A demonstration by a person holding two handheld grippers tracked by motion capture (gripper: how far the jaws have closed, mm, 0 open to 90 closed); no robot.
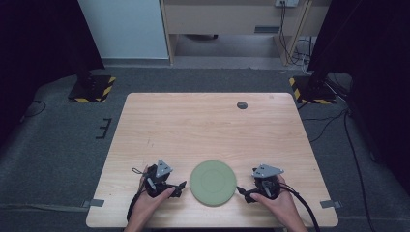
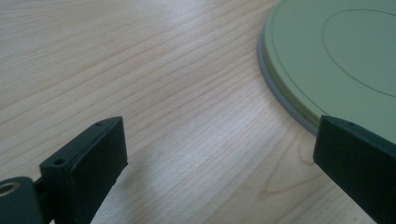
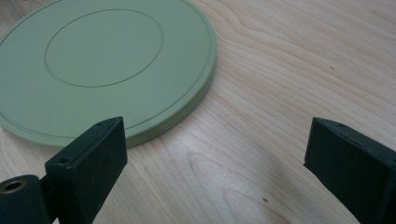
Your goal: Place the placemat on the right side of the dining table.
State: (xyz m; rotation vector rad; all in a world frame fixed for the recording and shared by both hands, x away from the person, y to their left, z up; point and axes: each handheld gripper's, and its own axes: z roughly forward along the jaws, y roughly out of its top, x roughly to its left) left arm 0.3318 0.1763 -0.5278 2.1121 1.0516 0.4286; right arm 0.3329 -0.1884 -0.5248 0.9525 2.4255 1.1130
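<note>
Your left gripper [image 1: 180,186] and right gripper [image 1: 241,192] both gape wide, holding nothing, flanking the green plate [image 1: 212,182] at the frame's lower middle on the table [image 1: 203,125].

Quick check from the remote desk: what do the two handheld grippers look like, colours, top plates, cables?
Both are black. The left gripper and right gripper each carry a grey three-cornered plate on top, with small fasteners. A thick black cable trails from each toward the near table edge. In the gripper views, the jaws are matte black, flat-faced blocks with small holes. No sleeves show on the forearms.
</note>
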